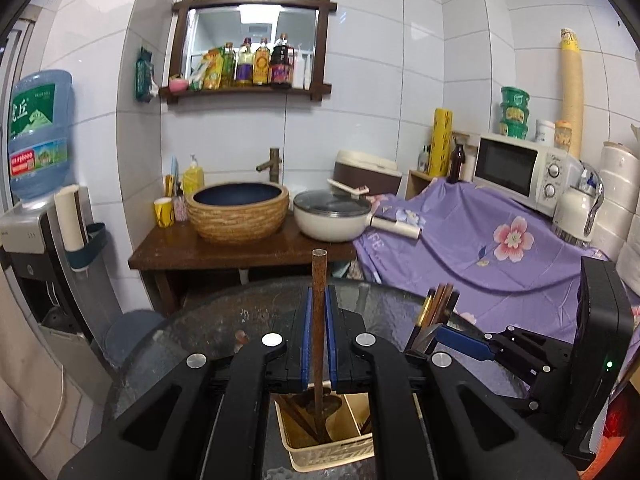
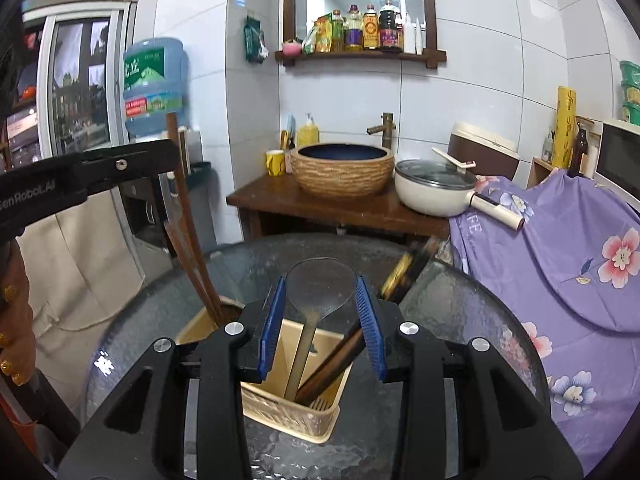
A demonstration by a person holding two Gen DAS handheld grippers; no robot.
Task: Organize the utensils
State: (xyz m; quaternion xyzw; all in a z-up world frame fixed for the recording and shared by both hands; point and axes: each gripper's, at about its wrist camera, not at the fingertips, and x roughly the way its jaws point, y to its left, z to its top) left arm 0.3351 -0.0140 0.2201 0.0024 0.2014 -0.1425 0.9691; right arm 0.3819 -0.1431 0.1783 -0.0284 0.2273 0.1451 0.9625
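While its two blue pads press together on a brown wooden handle [image 1: 319,320], the left gripper [image 1: 319,336] holds that utensil upright, the handle rising past the fingertips and its lower end reaching down into the cream basket [image 1: 320,454] directly below the jaws. More brown utensils lean in that same compartment, to the left of the held one. Off to the right of this gripper, the right gripper [image 1: 460,338] shows beside a bundle of dark chopsticks [image 1: 438,306].

Seen from its own camera, the right gripper [image 2: 322,326] is spread wide, holding nothing. Between its pads stands a clear plastic ladle [image 2: 318,300], its bowl up and its handle running down into the near compartment of the basket [image 2: 288,414] just below the fingertips. The chopsticks [image 2: 380,308] lean to the right in that compartment, passing close against the inner face of the right pad; whether they touch it I cannot tell. A fork's tines show at the compartment's bottom. Farther left, the left gripper [image 2: 170,158] holds the wooden handle [image 2: 182,204] over the basket's far compartment. Everything stands on a round glass table [image 2: 460,320].
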